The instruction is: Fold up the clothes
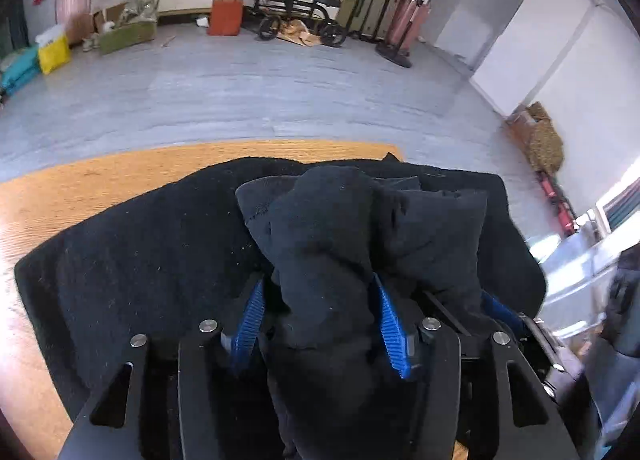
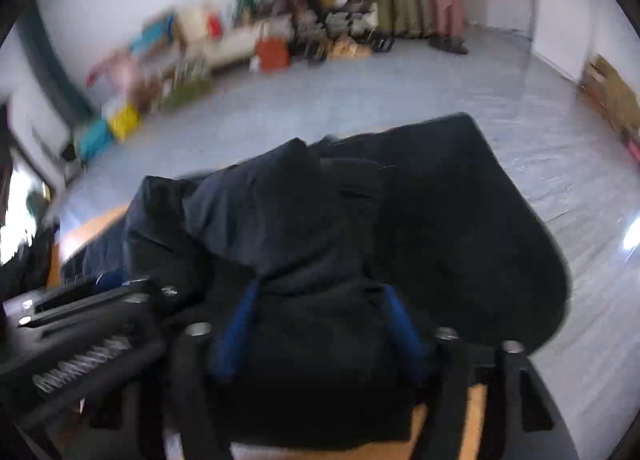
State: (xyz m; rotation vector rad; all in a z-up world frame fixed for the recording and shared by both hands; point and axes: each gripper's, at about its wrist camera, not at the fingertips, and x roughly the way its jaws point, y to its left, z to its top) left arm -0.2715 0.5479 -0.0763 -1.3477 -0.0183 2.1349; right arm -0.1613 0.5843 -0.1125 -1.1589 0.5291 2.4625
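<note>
Here you had the black garment lying on the wooden surface, with a bunched fold rising at 12 o'clock from each gripper. The left gripper stood with its blue fingers apart and the fold between them. The right gripper was also spread wide around cloth; whether its fingers pressed it, I cannot tell.

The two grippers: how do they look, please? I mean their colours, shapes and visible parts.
The left gripper has a matte black body of flat plates with slotted cut-outs and round silver bolt heads. Its fingers are bright blue with fine ribs. The right gripper looks the same: black plates, silver bolts, blue fingers, though blurred. In the right wrist view, a silver coil spring shows on the left gripper's side.
</note>
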